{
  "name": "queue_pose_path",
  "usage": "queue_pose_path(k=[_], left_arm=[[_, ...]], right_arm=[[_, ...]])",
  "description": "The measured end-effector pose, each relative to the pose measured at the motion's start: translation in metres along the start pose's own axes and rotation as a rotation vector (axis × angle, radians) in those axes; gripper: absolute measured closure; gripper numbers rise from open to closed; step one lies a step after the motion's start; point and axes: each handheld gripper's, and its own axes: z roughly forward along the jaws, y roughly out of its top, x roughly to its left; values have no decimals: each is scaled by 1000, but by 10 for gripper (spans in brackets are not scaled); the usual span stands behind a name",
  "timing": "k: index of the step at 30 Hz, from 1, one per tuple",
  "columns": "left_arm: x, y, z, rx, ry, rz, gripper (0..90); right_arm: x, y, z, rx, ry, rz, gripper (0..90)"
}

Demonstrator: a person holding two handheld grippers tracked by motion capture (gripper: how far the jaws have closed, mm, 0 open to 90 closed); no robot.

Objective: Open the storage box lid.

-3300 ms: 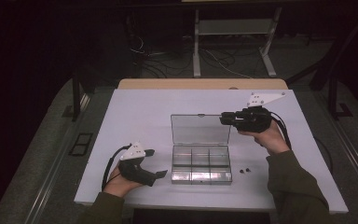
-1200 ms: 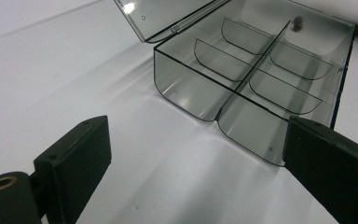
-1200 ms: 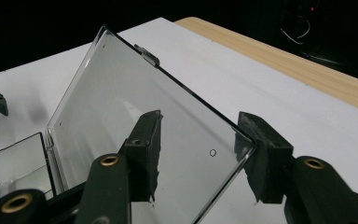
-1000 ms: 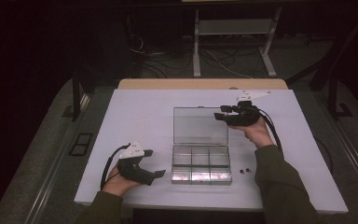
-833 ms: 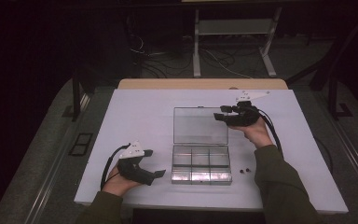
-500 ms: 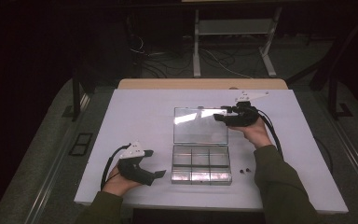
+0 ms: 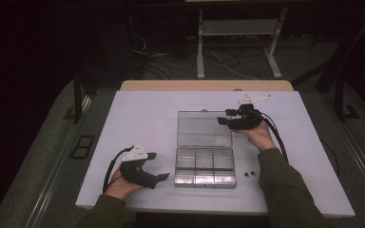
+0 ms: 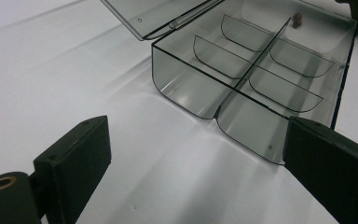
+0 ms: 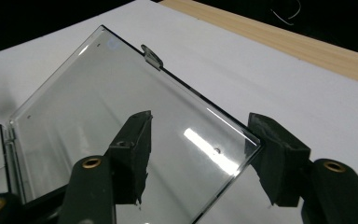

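While lid: clear hinged lid of clear plastic compartment box laid open on bench
Right tool: jaws just opened, lid edge between, unclamped
Left tool: released, idle
Left: two small dark bits to be boxed

A white table top ends at a bare wooden strip along its far edge. Beyond it, on the dark floor, cables trail around a grey metal stand.
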Motion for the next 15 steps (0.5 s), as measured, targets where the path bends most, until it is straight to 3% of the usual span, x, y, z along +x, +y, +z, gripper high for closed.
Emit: queue_pose_path(k=[15], left_arm=[[0,0,0,-1,2,-1,69]], right_arm=[[-4,-5,8,24,-7,21,386]])
